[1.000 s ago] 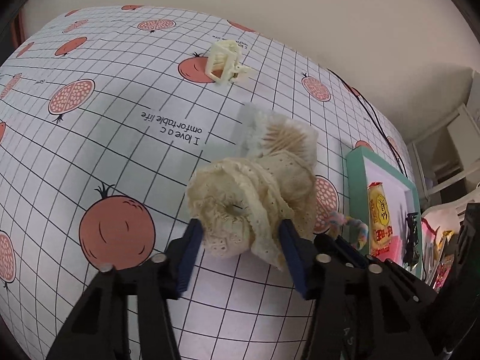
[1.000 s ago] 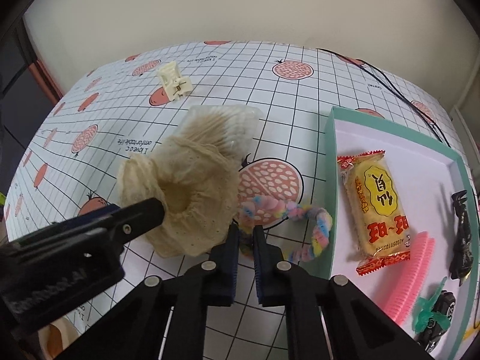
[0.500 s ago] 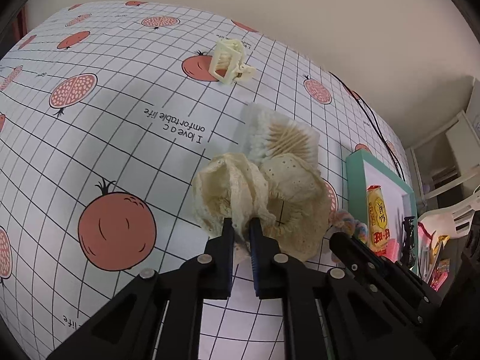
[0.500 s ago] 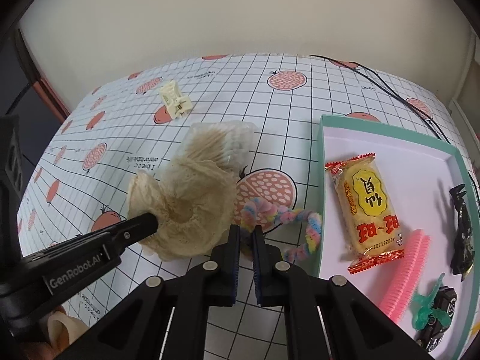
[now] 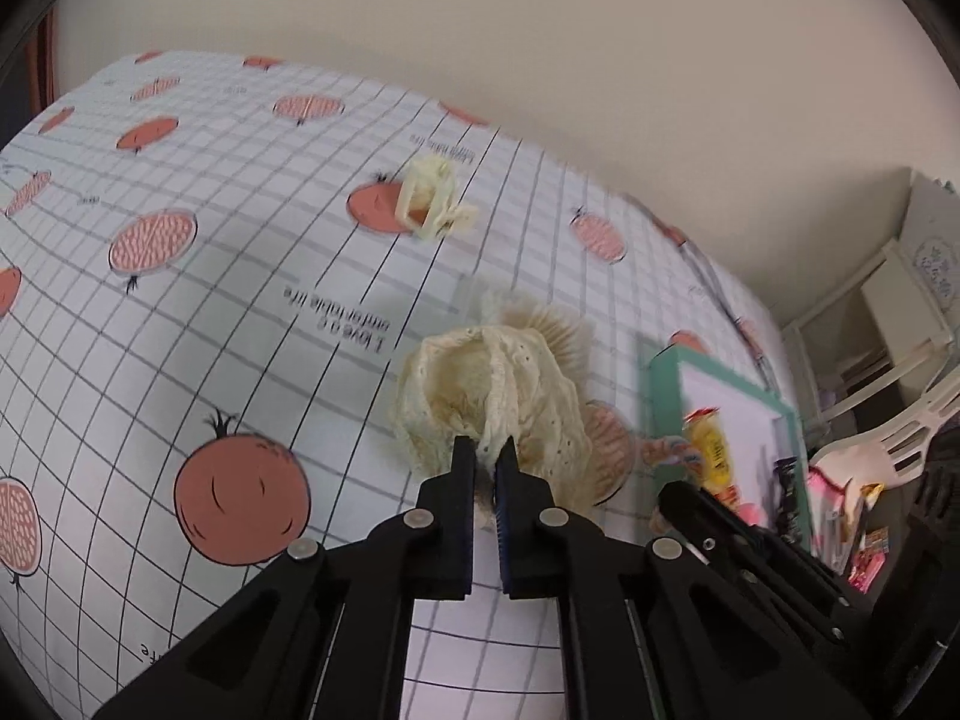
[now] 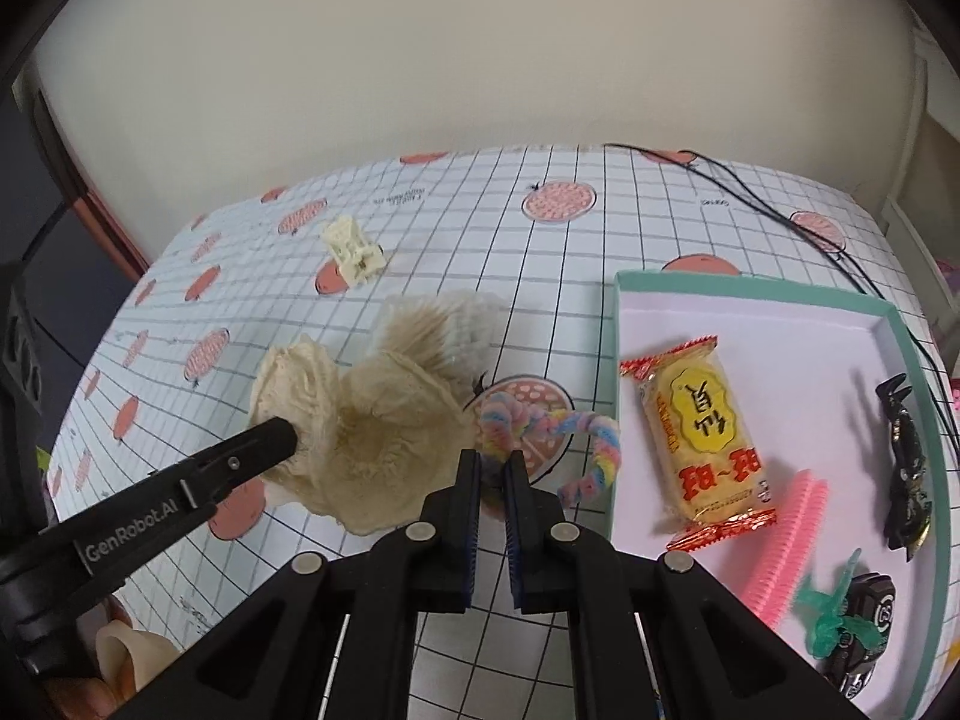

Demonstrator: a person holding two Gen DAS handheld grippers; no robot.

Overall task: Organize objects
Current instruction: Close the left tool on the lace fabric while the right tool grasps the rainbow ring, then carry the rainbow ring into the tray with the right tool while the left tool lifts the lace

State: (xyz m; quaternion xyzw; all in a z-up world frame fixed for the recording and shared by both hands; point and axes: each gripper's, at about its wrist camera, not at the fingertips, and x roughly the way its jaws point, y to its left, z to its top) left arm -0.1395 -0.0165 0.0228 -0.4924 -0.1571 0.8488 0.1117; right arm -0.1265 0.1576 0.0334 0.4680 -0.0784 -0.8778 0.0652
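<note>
Two bits of writing could be read: "GenRobot.AI" along the left gripper [image 6: 282,435] and "I love" on the table [image 5: 180,312] cloth. Its jaws were pinched on the cream lace scrunchie [image 5: 498,396], just left of the teal tray [image 6: 900,324]. The right gripper [image 6: 492,468] had jaws nearly closed on the pastel twisted rope [image 6: 540,426] beside that tray.

A plain cream wall [image 6: 480,60] rose beyond the far edge of the table [image 6: 630,228], ahead of both grippers. The table wore a white grid cloth printed with pomegranates. Off to the right stood white shelving [image 5: 888,312] and a white slatted chair [image 5: 900,450].
</note>
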